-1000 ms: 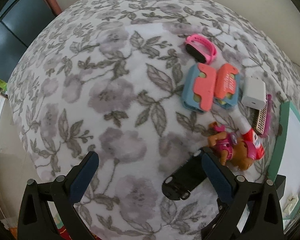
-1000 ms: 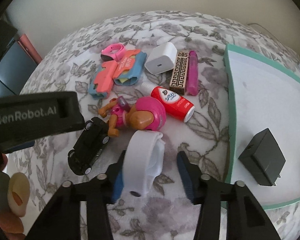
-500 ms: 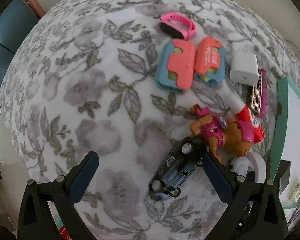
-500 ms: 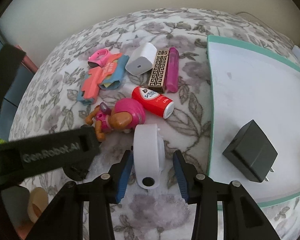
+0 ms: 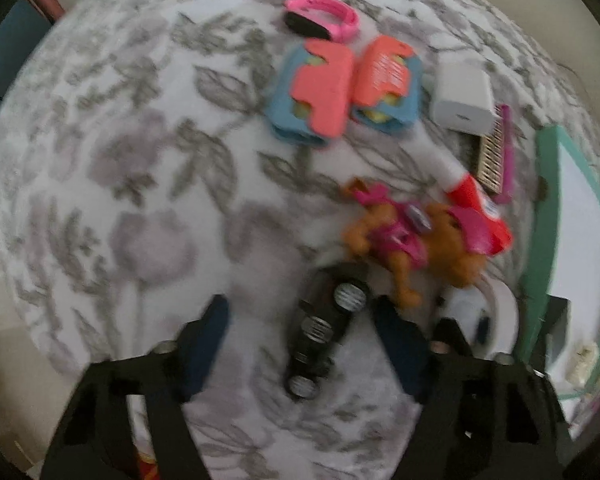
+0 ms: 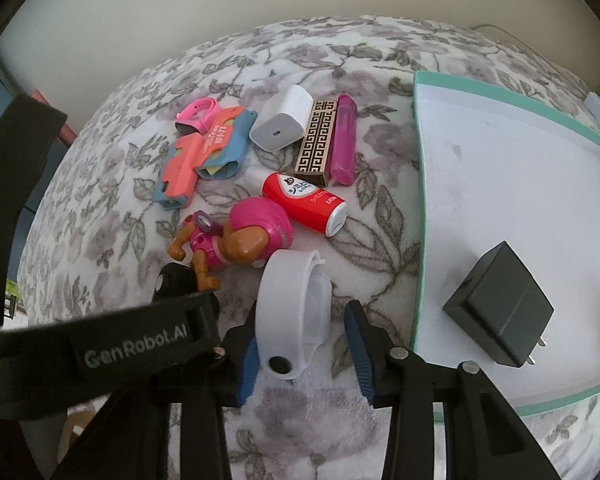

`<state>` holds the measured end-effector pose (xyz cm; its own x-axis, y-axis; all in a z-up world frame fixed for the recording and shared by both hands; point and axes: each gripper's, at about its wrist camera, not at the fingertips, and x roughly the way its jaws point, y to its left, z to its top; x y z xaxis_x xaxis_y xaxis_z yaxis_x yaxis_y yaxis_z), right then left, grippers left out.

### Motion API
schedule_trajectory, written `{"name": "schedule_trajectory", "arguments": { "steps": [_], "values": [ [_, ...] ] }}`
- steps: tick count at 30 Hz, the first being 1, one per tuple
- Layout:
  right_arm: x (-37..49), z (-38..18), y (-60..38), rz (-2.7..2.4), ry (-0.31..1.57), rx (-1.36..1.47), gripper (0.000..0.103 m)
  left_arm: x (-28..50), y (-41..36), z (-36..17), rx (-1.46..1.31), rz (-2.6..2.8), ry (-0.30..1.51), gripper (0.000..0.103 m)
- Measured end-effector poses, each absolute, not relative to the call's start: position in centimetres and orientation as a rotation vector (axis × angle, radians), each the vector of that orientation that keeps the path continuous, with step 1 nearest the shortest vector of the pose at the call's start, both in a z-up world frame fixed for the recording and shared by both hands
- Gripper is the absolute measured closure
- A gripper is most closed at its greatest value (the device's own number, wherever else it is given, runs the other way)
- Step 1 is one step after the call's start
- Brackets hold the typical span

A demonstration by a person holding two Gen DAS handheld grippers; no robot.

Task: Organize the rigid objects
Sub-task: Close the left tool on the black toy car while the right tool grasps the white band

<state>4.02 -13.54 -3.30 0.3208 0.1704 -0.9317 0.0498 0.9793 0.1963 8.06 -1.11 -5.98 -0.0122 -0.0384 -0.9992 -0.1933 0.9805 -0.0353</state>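
Observation:
A black toy car [image 5: 324, 328] lies on the flowered blanket between the fingers of my left gripper [image 5: 304, 344]. That gripper points straight down and its jaws are closing, with a gap still at the left pad; the view is blurred. A white wristband [image 6: 292, 312] lies between the fingers of my right gripper [image 6: 302, 356], whose jaws are closing. Its left pad is at the band and its right pad stands a little off. The left gripper's black body [image 6: 140, 344] hides most of the car [image 6: 172, 280].
A pup figure [image 6: 240, 240], a red bottle [image 6: 304, 204], a patterned box [image 6: 316, 140], a magenta tube [image 6: 344, 140], a white charger [image 6: 282, 122], blue-and-coral toys [image 6: 204, 148] and a pink watch [image 6: 198, 114] lie beyond. To the right a teal-rimmed tray [image 6: 420, 200] holds a black adapter [image 6: 498, 308].
My left gripper has come down over the toy car and its jaws have narrowed around it. The right gripper's jaws have drawn closer about the white wristband.

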Motion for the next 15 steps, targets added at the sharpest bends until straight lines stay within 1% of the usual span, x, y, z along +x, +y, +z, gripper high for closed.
{"name": "schedule_trajectory", "arguments": {
  "steps": [1, 3, 4, 5, 11, 15],
  "values": [
    [4.0, -3.3, -13.7, 0.079, 1.244, 0.206, 0.066, 8.0, -1.3, -6.1, -0.182, 0.117, 1.583, 0.036],
    [3.9, -3.3, -13.9, 0.081, 1.246, 0.218, 0.069, 7.8, -1.8, -5.8, -0.156, 0.113, 1.567, 0.050],
    [3.9, -3.3, -13.9, 0.083, 1.247, 0.221, 0.069, 7.6, -2.0, -5.5, -0.164, 0.102, 1.560, 0.061],
    [3.9, -3.3, -13.9, 0.080, 1.247, 0.223, 0.069, 7.5, -2.2, -5.3, -0.170, 0.097, 1.559, 0.070],
    [3.8, -3.2, -14.1, 0.080, 1.252, 0.242, 0.069, 7.3, -2.9, -4.6, -0.186, 0.069, 1.552, 0.074],
    [3.7, -3.0, -14.4, 0.071, 1.252, 0.258, 0.069, 7.1, -3.0, -2.8, -0.198, 0.058, 1.527, 0.074]
  ]
}}
